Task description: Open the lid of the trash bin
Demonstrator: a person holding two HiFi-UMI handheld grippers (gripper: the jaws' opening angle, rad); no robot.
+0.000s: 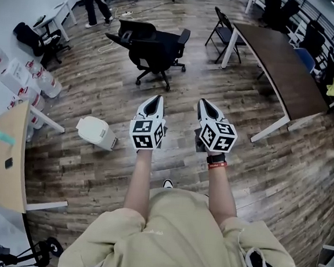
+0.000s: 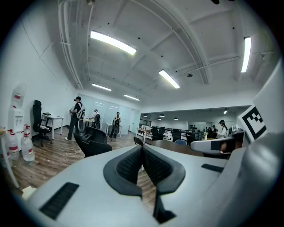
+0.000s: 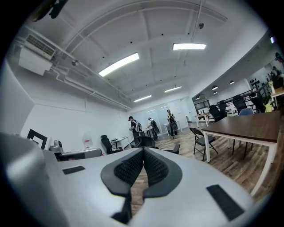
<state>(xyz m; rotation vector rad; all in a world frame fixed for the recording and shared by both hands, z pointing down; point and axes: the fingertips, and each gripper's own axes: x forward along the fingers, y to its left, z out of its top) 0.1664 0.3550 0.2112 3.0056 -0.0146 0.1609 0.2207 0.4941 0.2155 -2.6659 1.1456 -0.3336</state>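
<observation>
Two tools raised, left gripper [image 1: 155, 100] and right gripper [image 1: 206, 104], both pinched tight on nothing, well apart from the white trash bin [image 1: 97, 134] on the floor [image 1: 256, 178] off to the left, lid [image 1: 91, 127] down, so the opening isn't begun.

Smooth white plastic trash bin [image 1: 96, 132], wood-plank floor [image 1: 267, 179] with dull sheen, dark matt wood tabletop [image 1: 283, 70]

Head view looks steeply down; both gripper views face level, sharing the black chair [image 2: 92, 141] [image 3: 144, 141].
</observation>
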